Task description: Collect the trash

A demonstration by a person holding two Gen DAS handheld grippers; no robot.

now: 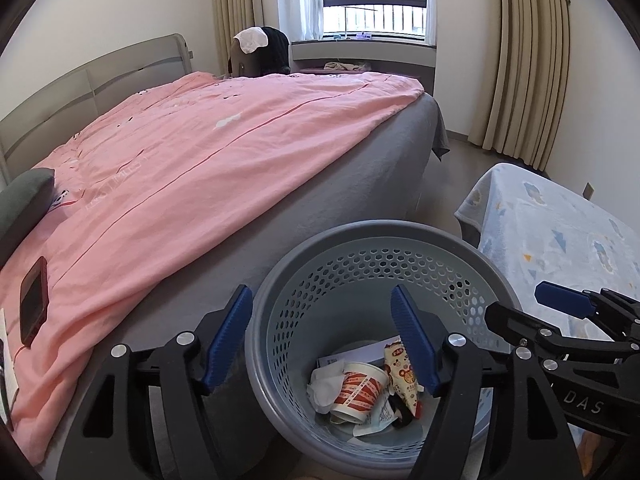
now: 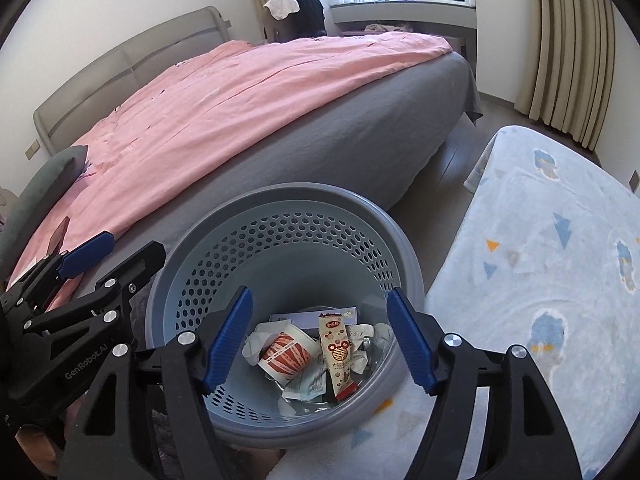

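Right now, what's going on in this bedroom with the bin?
A person holds both grippers over a grey perforated bin between the bed and a blue blanket. The left gripper and right gripper are open and empty. A paper cup, snack wrapper and crumpled tissues already lie inside.

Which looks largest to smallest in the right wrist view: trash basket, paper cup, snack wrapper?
1. Trash basket, by far.
2. and 3. Paper cup and snack wrapper look alike; not ranked.

Home bedroom, bed (image 1: 328,184) with pink quilt (image 1: 192,152), grey headboard (image 1: 92,88), curtained window (image 1: 372,0)
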